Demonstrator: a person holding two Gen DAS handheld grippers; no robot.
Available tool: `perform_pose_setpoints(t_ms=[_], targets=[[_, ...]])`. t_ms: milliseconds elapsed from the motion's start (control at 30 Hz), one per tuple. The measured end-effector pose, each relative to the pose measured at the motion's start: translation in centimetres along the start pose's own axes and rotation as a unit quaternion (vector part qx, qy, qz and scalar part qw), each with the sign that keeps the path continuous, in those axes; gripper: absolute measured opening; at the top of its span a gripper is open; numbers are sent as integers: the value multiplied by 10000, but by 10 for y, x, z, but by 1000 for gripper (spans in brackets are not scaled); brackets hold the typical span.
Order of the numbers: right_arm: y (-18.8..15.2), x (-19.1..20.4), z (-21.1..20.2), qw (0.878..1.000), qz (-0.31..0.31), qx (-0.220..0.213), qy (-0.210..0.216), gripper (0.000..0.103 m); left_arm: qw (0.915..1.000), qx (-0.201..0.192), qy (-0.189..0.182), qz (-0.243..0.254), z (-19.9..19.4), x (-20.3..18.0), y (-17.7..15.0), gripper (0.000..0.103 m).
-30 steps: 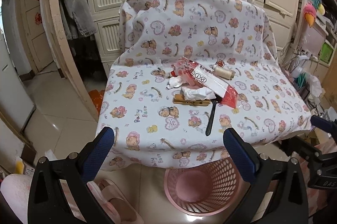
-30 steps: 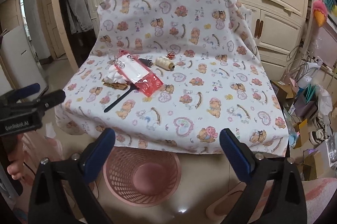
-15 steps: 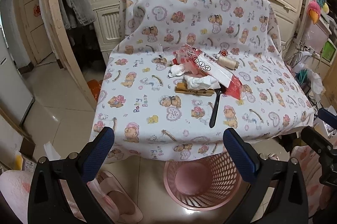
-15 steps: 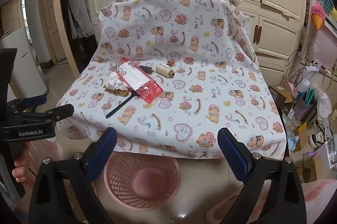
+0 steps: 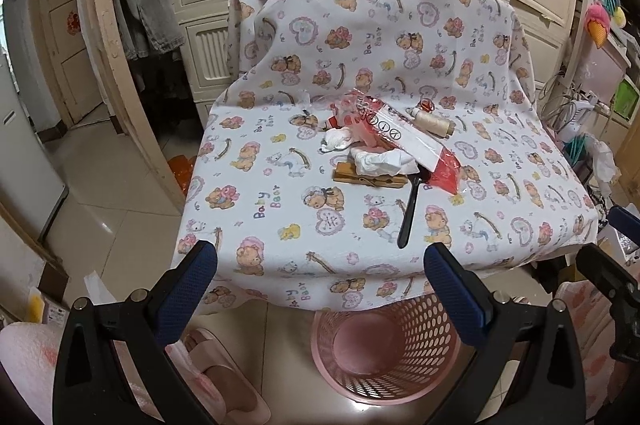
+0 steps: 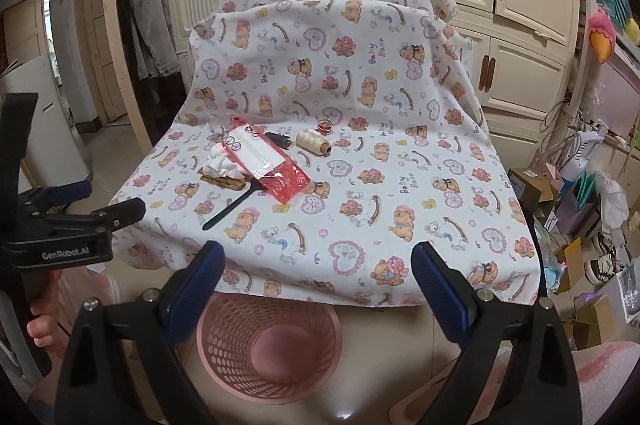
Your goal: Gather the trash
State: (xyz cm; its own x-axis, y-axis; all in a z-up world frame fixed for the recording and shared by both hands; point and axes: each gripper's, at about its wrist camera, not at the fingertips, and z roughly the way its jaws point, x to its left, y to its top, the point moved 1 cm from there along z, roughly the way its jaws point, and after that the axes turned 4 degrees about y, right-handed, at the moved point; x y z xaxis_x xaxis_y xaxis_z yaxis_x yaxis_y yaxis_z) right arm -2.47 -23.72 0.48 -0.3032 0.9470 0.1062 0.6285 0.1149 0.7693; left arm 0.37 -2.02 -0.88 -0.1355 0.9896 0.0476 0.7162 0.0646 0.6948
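Both claws hang out in front of the table point(image 5: 280, 225), and neither has anything in it. The left claw point(image 5: 320, 289) is spread wide, blue pads far apart, its fingers over the near cloth edge and touching nothing. The right claw point(image 6: 316, 285) is just as wide, empty too, its pads framing the cloth's front hem. In the right view the left claw point(image 6: 108, 205) shows from the side at the left edge, gripped by a hand point(image 6: 40, 325) below it. The trash sits in a small heap on the far-left part of the table, well apart from both claws: a red and white wrapper point(image 5: 404, 141) lies across a crumpled tissue point(image 5: 380, 161), with a second wad point(image 5: 338, 141) just to its left. A wooden clip point(image 5: 368, 179) lies flat right under the tissue, and a black spoon point(image 5: 410, 213) points from the heap toward the front edge. A cream thread spool point(image 5: 434, 123) rests just behind the wrapper. Down on the floor, a pink basket point(image 5: 384, 349) stands under the table's front edge, between the left claw's fingers in that view and open at the top.
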Motion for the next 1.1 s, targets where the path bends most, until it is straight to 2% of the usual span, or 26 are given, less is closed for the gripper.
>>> perform_pose_setpoints(t_ms=[400,667,867,1100], targets=[[2,0,-3,10000,17,-80,28,94,9997,133,-70,-216,6,9,0,102],[2,-3,-5,9999,70,-125,-11,93,9996,107,11,-273,5,13,1,102],[3,-4,-6,9998,82,-155,9,90,9990,112,99,-419,7,23,3,102],[6,-3,-6,9999,47,-133,65,86,9984,124,-1,-547,9,29,4,102]])
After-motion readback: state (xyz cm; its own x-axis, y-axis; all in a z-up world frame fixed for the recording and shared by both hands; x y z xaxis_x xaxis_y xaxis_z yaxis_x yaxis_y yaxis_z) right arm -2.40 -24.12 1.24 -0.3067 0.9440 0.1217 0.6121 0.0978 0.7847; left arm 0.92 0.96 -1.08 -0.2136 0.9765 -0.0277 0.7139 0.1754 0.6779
